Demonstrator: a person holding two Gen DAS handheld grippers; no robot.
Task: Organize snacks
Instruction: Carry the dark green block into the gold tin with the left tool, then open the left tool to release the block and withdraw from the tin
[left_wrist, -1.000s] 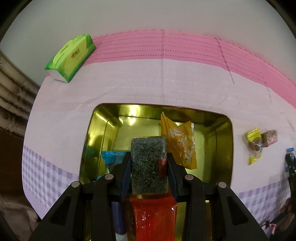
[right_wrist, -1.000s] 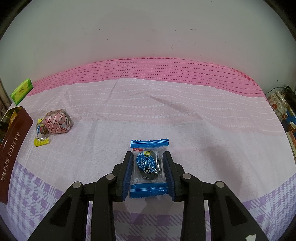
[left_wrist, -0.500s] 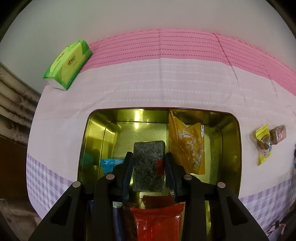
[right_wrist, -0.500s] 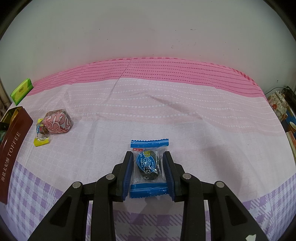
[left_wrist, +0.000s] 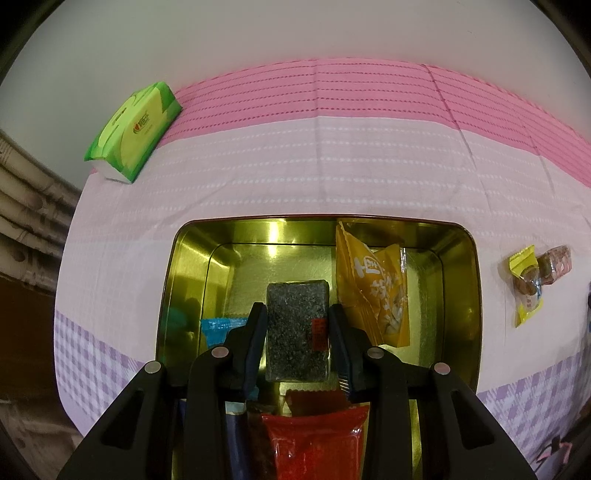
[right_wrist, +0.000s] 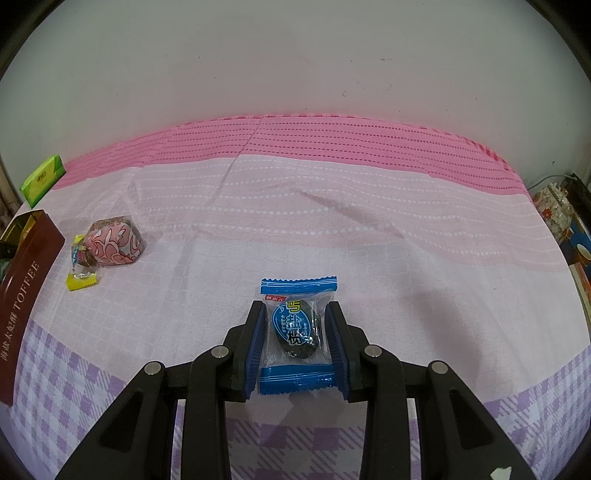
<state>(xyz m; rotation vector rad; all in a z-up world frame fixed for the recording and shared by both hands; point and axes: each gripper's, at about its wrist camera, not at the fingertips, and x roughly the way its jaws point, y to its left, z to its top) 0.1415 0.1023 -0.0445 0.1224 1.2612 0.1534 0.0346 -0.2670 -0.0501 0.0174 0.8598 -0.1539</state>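
In the left wrist view my left gripper (left_wrist: 297, 314) is above the open gold tin (left_wrist: 184, 266), its jaws a little apart on either side of a dark speckled snack bar (left_wrist: 297, 328) that lies in the tin. An orange packet (left_wrist: 373, 288), a blue wrapper (left_wrist: 218, 326) and a red packet (left_wrist: 317, 439) also lie in the tin. In the right wrist view my right gripper (right_wrist: 297, 314) is shut on a blue-wrapped dark candy (right_wrist: 295, 326) resting on the cloth.
A green tissue pack (left_wrist: 135, 129) lies at the back left of the pink tablecloth. A yellow-wrapped candy (left_wrist: 526, 291) and a pink-patterned candy (right_wrist: 114, 245) lie on the cloth right of the tin. The tin's brown "TOFFEE" wall (right_wrist: 26, 291) shows at the right view's left edge.
My left gripper has pulled back and up from the tin and its jaws have parted from the dark bar, which now lies in the tin. The right gripper has not moved.
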